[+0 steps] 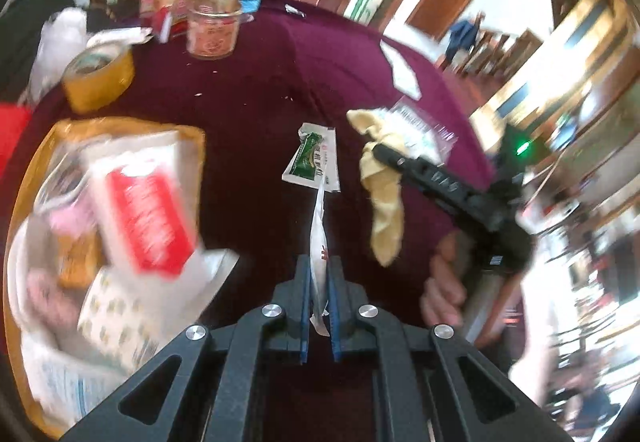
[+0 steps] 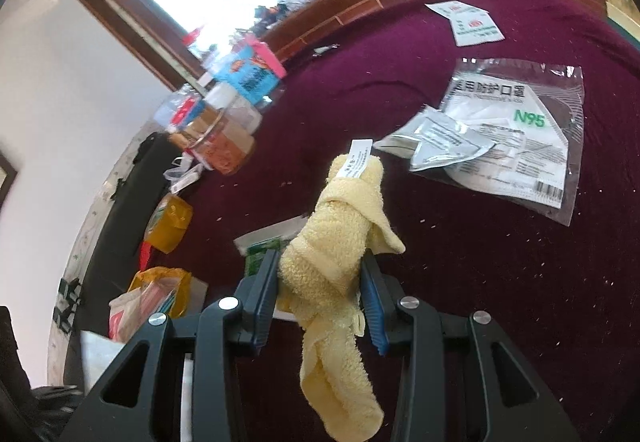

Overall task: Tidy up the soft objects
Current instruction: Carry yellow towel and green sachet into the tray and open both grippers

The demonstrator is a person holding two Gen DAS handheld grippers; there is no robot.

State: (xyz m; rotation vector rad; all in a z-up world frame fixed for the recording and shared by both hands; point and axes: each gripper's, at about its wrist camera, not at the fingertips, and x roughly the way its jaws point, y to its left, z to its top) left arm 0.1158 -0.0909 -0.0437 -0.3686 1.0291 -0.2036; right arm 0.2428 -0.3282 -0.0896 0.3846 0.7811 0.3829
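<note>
Towel first: the yellow terry roll is clamped crosswise between the blue pads of the right tongs, which are closed only as far as its bulk allows. Its long axis runs straight out along the fingers, the tagged end pointing forward and away over the maroon tabletop, the loose tail drooping back below the grip. It is held up off the cloth, not resting on anything. The left tongs are pinched nearly shut on a thin white sachet, which also stretches forward along the fingers toward a green-and-white packet; whether the two are joined or merely touching I cannot tell. From the left view the towel hangs to the right of that sachet and somewhat farther out, well apart from the tan basket that sits at the left edge, already heaped with a red-and-white pack and other soft packs. So the basket lies across the table from the towel and much nearer the left hand; my guess is the sachet goes in first, with the towel needing a long sideways carry. The N95 mask bag lies flat on the cloth beyond the towel's tip, untouched.
</note>
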